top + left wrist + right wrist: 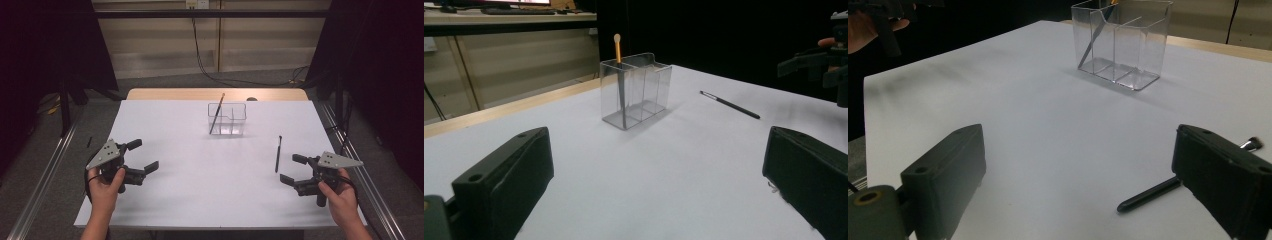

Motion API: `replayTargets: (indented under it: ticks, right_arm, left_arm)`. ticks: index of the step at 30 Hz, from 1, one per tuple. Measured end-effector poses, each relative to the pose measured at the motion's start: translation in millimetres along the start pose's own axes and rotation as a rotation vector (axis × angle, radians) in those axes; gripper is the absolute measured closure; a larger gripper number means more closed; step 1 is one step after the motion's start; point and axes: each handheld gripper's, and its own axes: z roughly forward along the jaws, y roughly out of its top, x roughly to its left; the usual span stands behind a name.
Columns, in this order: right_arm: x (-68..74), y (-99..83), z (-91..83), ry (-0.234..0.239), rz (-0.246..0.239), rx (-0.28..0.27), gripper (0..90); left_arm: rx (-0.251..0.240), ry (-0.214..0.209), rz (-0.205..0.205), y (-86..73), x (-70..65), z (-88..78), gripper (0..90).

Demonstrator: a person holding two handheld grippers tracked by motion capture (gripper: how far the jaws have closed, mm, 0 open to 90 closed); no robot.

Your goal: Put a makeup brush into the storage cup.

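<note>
While the person's left hand (104, 187) grips its handle at about eight o'clock on the white table (200, 190), the left black two-jaw gripper (146, 156) with its grey three-cornered plate rests low over the sheet, jaws spread wide with nothing between them; in the left gripper view the two black jaws stand far apart over bare white surface. It points toward two o'clock, at the middle of the table.

Toward twelve o'clock, near the far edge, stands the clear plastic organiser box (235, 120) with several compartments. A slim brush with an orange handle and pale tip (218, 112) leans in its left compartment, its top sticking out above the rim and tilting to one o'clock.

Farther right, at about three o'clock, the thin black make-up brush (277, 155) lies flat on the table, running nearly from six to twelve, well apart from the box. Just beside it at four o'clock is the right black two-jaw gripper (292, 169), held by the right hand (341, 197), jaws also spread and pinching nothing. In the right gripper view the black brush (1153, 192) lies close to the right-hand jaw, partly hidden behind it; whether they touch cannot be told.
</note>
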Motion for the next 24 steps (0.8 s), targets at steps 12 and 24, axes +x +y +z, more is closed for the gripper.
replayTargets:
  ticks: [12, 24]
  right_arm:
    - [0.4, 1.2, 2.0, -0.011, -0.020, 0.003, 6.8]
    - [1.3, 2.3, 2.4, -0.035, -0.041, 0.003, 6.8]
  left_arm:
    - [-0.013, 0.018, 0.020, -5.4, -2.7, -15.4, 0.0]
    - [0.008, 0.020, 0.032, -10.2, -1.3, -19.2, 0.0]
